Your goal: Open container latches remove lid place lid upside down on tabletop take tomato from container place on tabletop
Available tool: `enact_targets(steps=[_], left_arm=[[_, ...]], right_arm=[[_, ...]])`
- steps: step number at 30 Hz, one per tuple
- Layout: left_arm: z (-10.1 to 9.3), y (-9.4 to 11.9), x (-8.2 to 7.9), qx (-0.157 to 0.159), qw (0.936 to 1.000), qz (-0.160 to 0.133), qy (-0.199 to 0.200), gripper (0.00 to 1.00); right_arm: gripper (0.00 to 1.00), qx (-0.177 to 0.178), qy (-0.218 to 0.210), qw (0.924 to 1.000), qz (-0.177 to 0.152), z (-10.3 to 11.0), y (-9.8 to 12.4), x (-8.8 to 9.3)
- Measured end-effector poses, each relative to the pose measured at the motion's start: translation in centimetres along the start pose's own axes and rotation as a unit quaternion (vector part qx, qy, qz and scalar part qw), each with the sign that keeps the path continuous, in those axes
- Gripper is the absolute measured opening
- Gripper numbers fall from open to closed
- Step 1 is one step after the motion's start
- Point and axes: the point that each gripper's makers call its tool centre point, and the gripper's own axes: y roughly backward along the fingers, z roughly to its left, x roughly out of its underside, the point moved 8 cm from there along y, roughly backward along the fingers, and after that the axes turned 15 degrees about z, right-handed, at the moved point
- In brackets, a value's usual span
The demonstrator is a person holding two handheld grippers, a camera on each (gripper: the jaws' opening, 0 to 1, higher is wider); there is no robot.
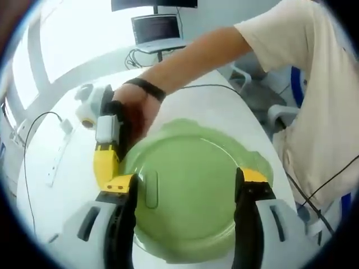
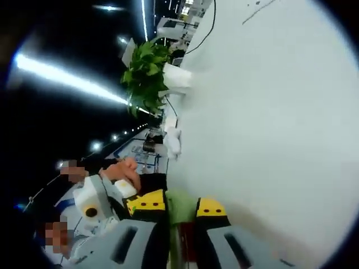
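A round green lid [image 1: 188, 190] lies flat on the white tabletop [image 1: 219, 103], seen from above in the left gripper view. My left gripper [image 1: 186, 185] is open, with its black, yellow-tipped jaws wide apart on either side of the lid. The right gripper [image 1: 109, 168] comes in from the left, held by a hand [image 1: 132, 109] with a black wristband, and reaches the lid's left rim. In the right gripper view, which is rolled on its side, my right gripper [image 2: 180, 206] is shut on a thin green edge of the lid [image 2: 179, 216]. No tomato is in sight.
A laptop [image 1: 157, 28] and cables [image 1: 39, 117] sit at the table's far end. An office chair [image 1: 280, 115] and the person's torso [image 1: 320, 95] are on the right. A potted plant [image 2: 147, 73] stands beyond the bare white tabletop [image 2: 269, 112].
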Motion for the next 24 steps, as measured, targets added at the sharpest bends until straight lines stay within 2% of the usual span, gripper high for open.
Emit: enact_targets(steps=[2, 3, 4, 7, 11, 12, 16, 17, 21, 23, 24], left_arm=[[0.0, 0.0, 0.0, 0.0, 1.0, 0.001, -0.001, 0.64], [0.0, 0.0, 0.0, 0.0, 1.0, 0.001, -0.001, 0.64], [0.0, 0.0, 0.0, 0.0, 1.0, 0.001, -0.001, 0.64], [-0.1, 0.0, -0.1, 0.0, 1.0, 0.0, -0.001, 0.64], [-0.1, 0.0, -0.1, -0.002, 1.0, 0.001, 0.0, 0.64], [-0.1, 0.0, -0.1, -0.001, 1.0, 0.0, 0.0, 0.64], [-0.2, 0.0, -0.1, -0.002, 1.0, 0.005, 0.001, 0.63], [-0.1, 0.0, -0.1, -0.001, 1.0, 0.005, 0.001, 0.63], [-0.1, 0.0, 0.0, -0.001, 1.0, 0.003, 0.002, 0.63], [0.0, 0.0, 0.1, -0.001, 1.0, 0.001, 0.003, 0.63], [0.0, 0.0, 0.1, -0.001, 1.0, 0.001, 0.004, 0.63]], right_arm=[[0.08, 0.006, 0.002, 1.0, -0.001, 0.4, -0.1, 0.2], [0.08, 0.016, 0.024, 0.9996, -0.004, 0.5, -0.1, 0.2], [0.08, 0.013, 0.015, 0.9998, -0.002, 0.5, -0.2, 0.1], [0.07, 0.024, 0.029, 0.9993, -0.007, 0.5, -0.1, 0.0], [0.07, 0.047, 0.068, 0.9965, -0.012, 1.3, -0.8, 0.8], [0.07, 0.046, 0.06, 0.9971, -0.013, 1.3, -0.8, 0.7], [0.07, 0.06, 0.08, 0.9949, -0.015, 1.4, -0.6, 0.4], [0.07, 0.057, 0.073, 0.9956, -0.016, 1.2, -0.6, 0.4], [0.06, 0.085, 0.116, 0.9892, -0.025, 1.5, -0.4, 0.3], [0.06, 0.085, 0.115, 0.9894, -0.025, 1.6, -0.5, 0.4], [0.06, 0.097, 0.134, 0.986, -0.025, 1.8, -0.6, 0.4]])
